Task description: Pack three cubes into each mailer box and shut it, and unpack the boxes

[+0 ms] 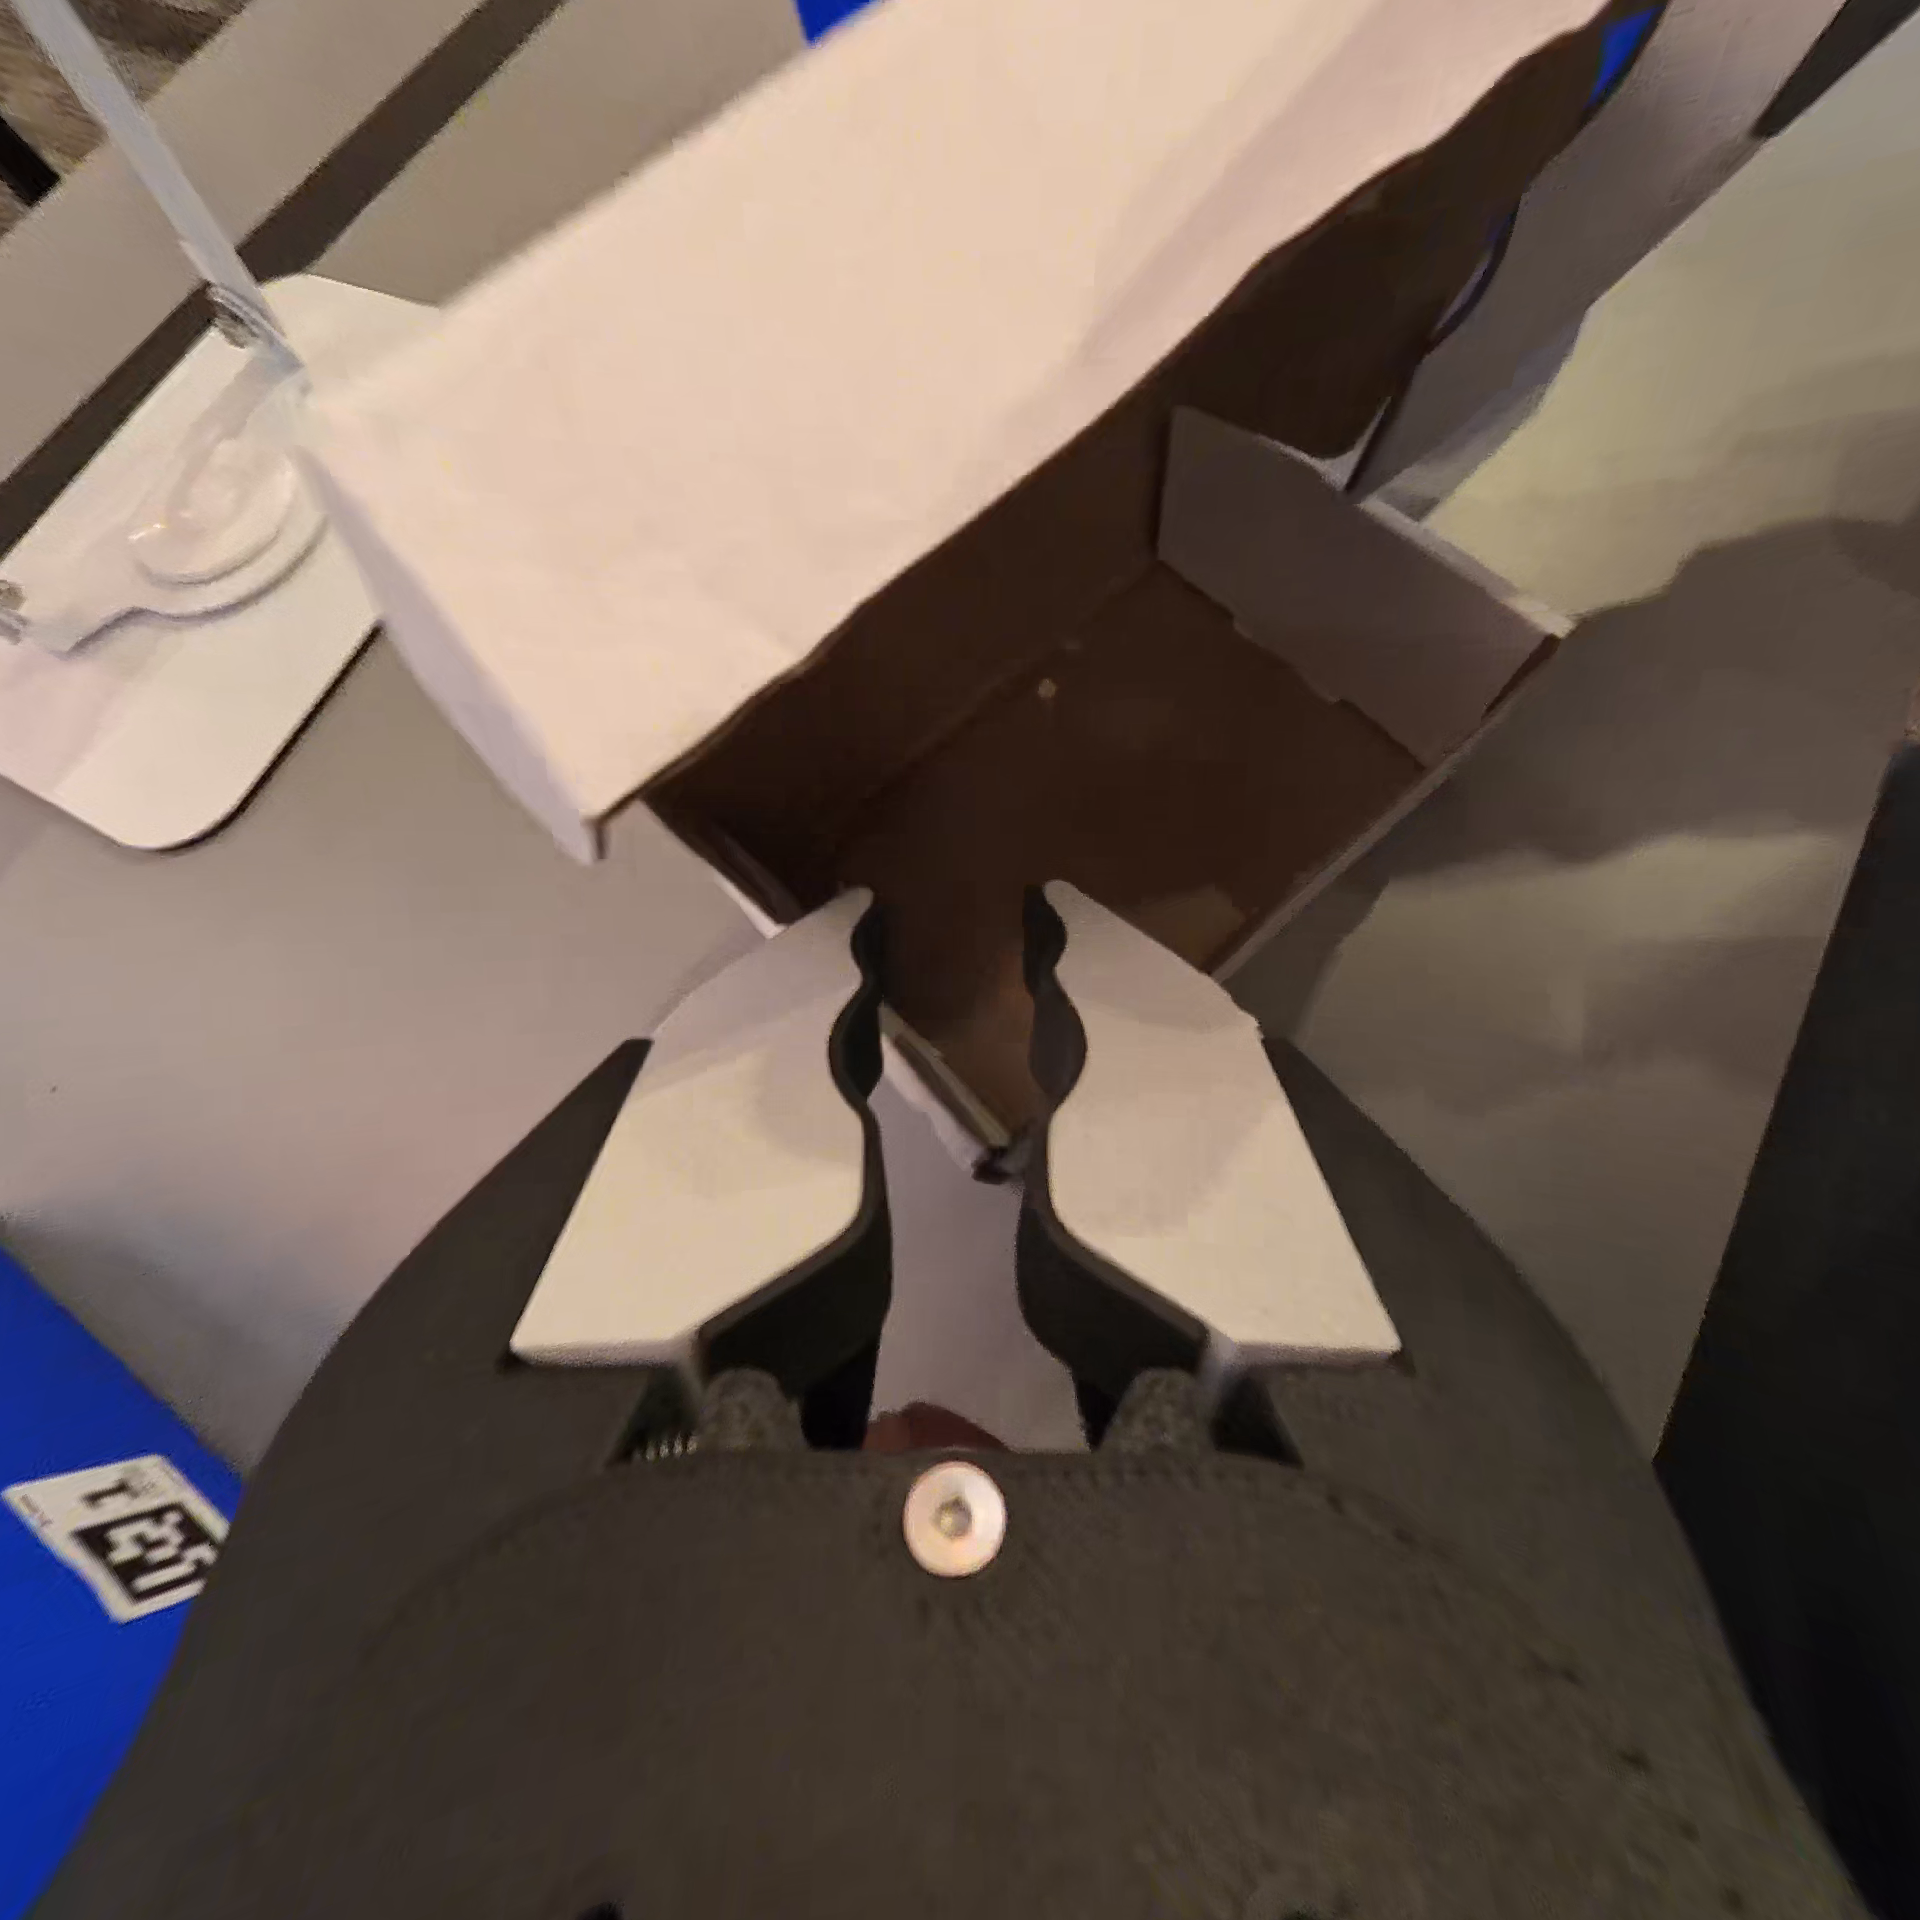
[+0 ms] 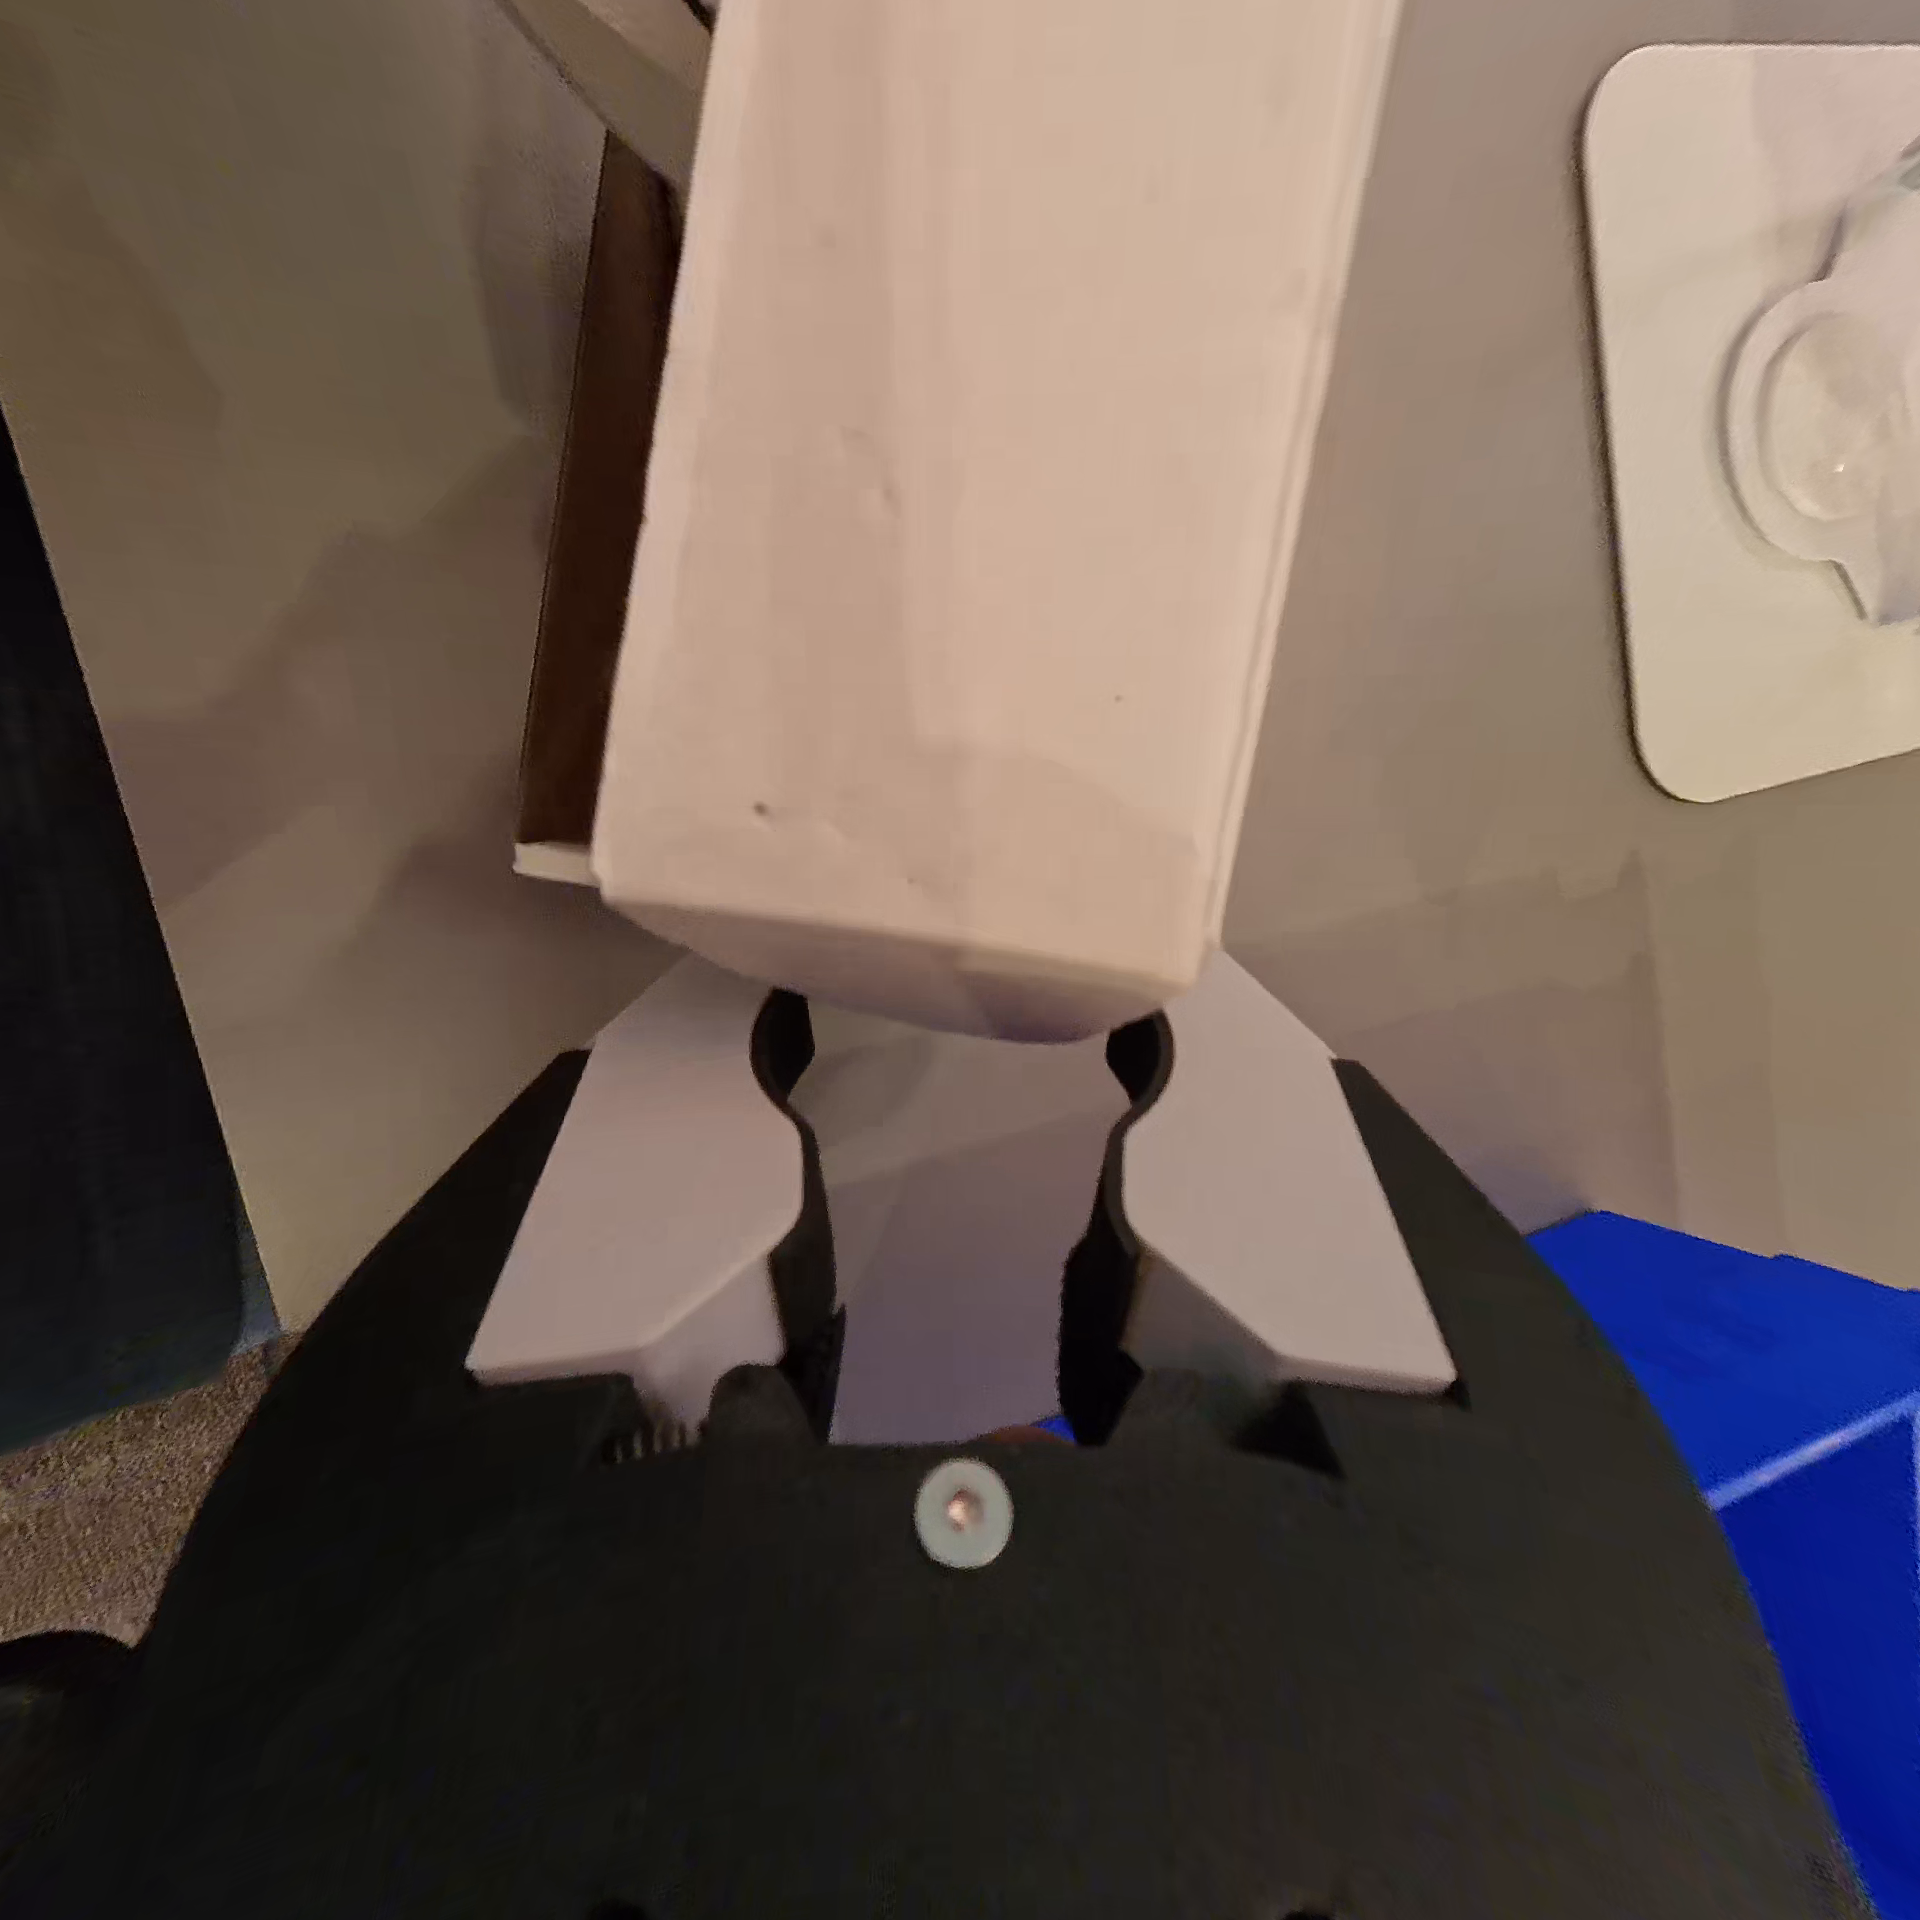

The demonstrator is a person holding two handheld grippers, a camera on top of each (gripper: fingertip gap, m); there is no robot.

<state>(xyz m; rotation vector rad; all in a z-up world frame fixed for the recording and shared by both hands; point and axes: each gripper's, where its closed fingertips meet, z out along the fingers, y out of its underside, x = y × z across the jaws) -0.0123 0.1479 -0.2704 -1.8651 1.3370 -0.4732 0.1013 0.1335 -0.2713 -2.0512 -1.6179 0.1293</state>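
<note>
A white mailer box (image 1: 1351,613) with a brown inside sits on the grey table. Its lid (image 1: 831,395) hangs partly raised over it. The part of the brown floor (image 1: 1143,790) that shows holds no cubes. My left gripper (image 1: 956,899) is at the box's near corner (image 1: 992,1153). The front wall runs between its fingers, with both pads against the cardboard. In the right wrist view the lid's white top (image 2: 935,468) fills the middle. My right gripper (image 2: 961,1023) is open, its fingertips just under the lid's front flap. No cubes are in view.
A white base plate with a clear plastic holder (image 1: 177,623) lies on the table beyond the box, and also shows in the right wrist view (image 2: 1766,416). A blue bin (image 1: 62,1558) with a sticker is close by (image 2: 1714,1403). A dark shape (image 1: 1818,1247) stands at the table's edge.
</note>
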